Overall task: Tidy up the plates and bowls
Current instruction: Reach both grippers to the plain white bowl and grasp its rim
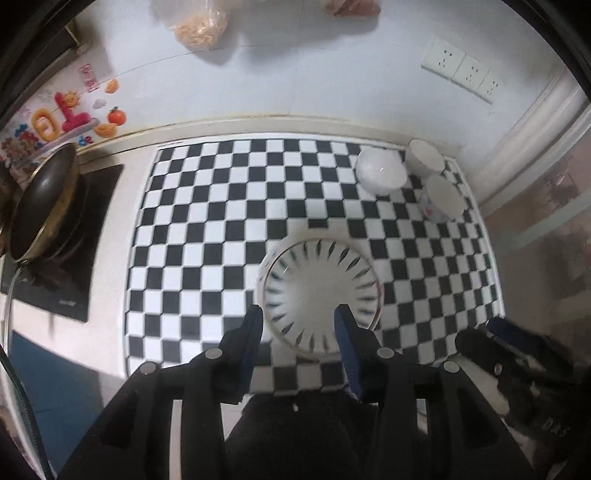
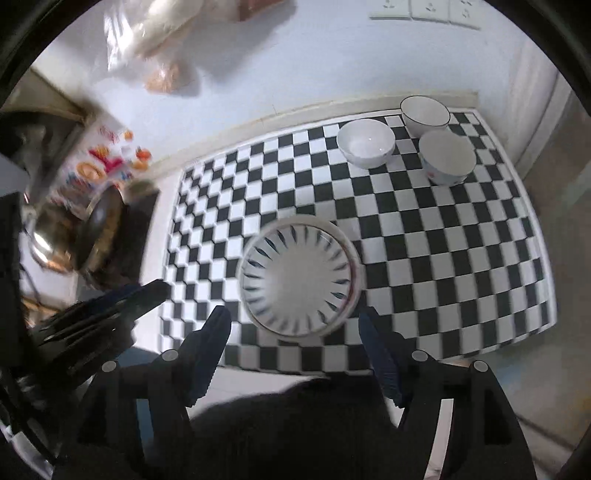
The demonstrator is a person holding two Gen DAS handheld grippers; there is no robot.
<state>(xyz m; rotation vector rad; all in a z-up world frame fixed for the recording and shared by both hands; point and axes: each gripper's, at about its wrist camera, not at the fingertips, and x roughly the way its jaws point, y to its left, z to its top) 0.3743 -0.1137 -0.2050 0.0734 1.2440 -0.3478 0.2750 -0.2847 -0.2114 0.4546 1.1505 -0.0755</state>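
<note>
A stack of white plates with dark radial strokes (image 1: pixel 320 295) lies on the checkered mat near its front edge; it also shows in the right wrist view (image 2: pixel 300 275). Three white bowls stand at the mat's far right: a plain one (image 2: pixel 365 142), a dark-rimmed one (image 2: pixel 424 112) and one with a small pattern (image 2: pixel 447 158). My left gripper (image 1: pixel 300 325) is open and hovers over the plates' near rim, empty. My right gripper (image 2: pixel 295 326) is open just in front of the plates, empty. Each gripper shows at the edge of the other's view.
The black-and-white checkered mat (image 1: pixel 207 229) covers the counter. A dark frying pan (image 1: pixel 40 206) sits on a black cooktop (image 1: pixel 70 280) to the left. Bags (image 1: pixel 201 22) hang on the white wall. Wall sockets (image 1: pixel 460 68) are at the upper right.
</note>
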